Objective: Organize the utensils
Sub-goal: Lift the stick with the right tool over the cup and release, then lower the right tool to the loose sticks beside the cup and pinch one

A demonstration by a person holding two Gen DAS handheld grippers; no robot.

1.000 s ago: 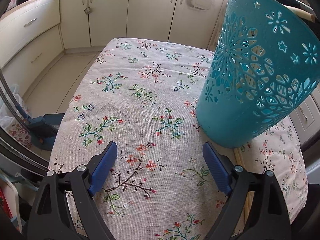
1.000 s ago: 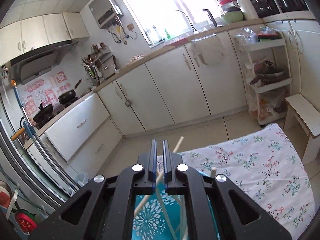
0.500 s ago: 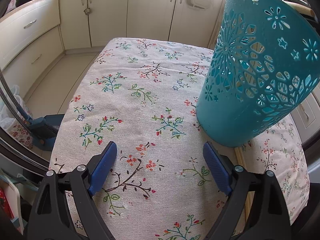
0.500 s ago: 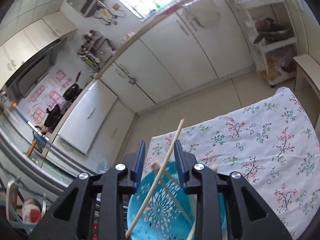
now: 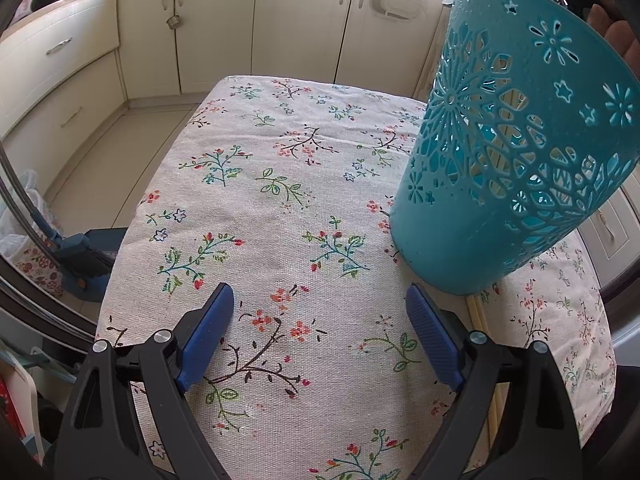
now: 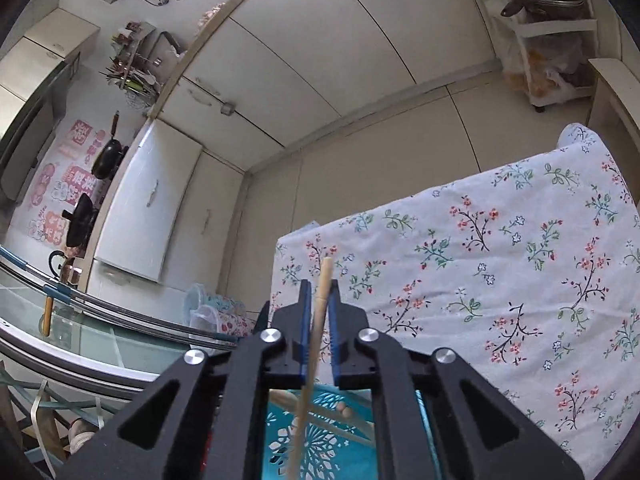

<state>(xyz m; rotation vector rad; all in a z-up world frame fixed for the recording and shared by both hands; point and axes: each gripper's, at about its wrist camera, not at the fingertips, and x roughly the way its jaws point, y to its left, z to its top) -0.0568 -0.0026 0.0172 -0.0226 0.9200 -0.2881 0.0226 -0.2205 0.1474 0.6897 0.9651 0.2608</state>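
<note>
Hidden for the most part: the inside of the teal basket, glimpsed only through its cut-out wall in the left wrist view, where pale sticks show faintly. Cut off at the lower edge of the right wrist view: the same basket, seen from above behind the black tool arms, with several chopsticks crossing inside it. Partly covered by the basket's foot and the left tool's arm: a pair of pale chopsticks lying on the floral cloth of the worktop. Barely visible at the upper right rim: fingertips of a hand.

Right tool pressed together, pinching one chopstick between its blue pads. Long axis close to upright, running along the tool's pointing line; upper tip past the pads, lower end down in the basket.

Left tool spread wide over the cloth, nothing between its pads, basket just right of it.

Compared with half a second ago: pads then apart with the chopstick leaning loose between them, now clamped on it. Left tool unchanged.
</note>
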